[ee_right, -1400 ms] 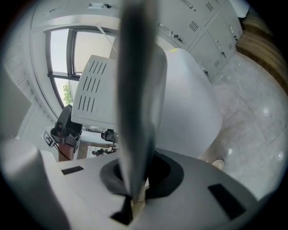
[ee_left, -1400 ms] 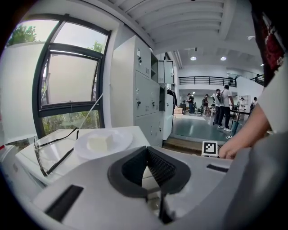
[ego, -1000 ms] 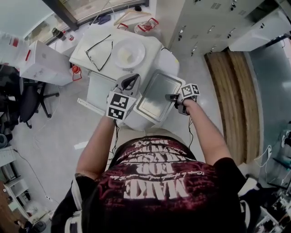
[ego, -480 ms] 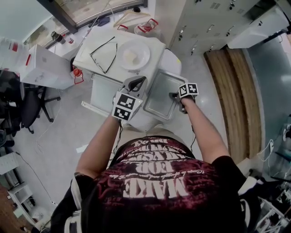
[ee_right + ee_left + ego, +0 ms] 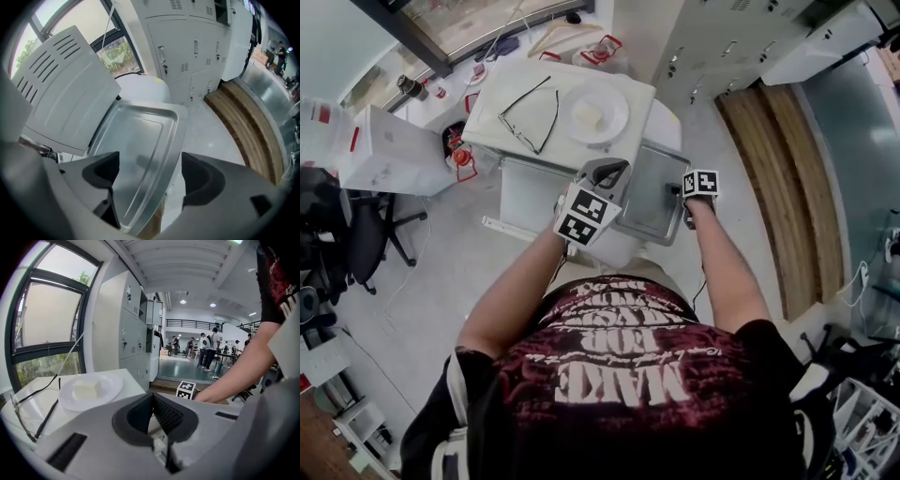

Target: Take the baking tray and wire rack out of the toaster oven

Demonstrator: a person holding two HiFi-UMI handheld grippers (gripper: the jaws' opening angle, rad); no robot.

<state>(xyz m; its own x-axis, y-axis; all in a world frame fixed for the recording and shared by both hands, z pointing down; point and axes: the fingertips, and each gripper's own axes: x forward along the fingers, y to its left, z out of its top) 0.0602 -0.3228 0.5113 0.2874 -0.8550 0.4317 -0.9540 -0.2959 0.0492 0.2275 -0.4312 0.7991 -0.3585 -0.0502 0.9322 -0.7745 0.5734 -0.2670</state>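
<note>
The silver baking tray point(image 5: 652, 192) point(image 5: 140, 140) lies flat on a white round-edged surface beside the white oven body point(image 5: 61, 89) with vent slots. My right gripper point(image 5: 677, 194) point(image 5: 150, 176) points steeply down over the tray's near right rim. Its jaws are opening; the rim runs between the pads point(image 5: 201, 180), and they do not press on it. My left gripper point(image 5: 605, 173) point(image 5: 152, 413) hovers at the tray's left edge, shut, with nothing visible in it. A thin black wire frame point(image 5: 530, 114) point(image 5: 42, 408) lies on the white top behind.
A white plate point(image 5: 598, 112) point(image 5: 89, 390) holding a pale block sits on the white top point(image 5: 511, 94) next to the wire frame. Grey lockers point(image 5: 197, 42) stand at the right, above a wooden strip on the floor point(image 5: 769, 187). Boxes and a chair are on the left.
The right gripper's jaws have spread wide off the tray's rim and it has tipped downward. The tray now rests flat. The left gripper stays close by the tray's left edge.
</note>
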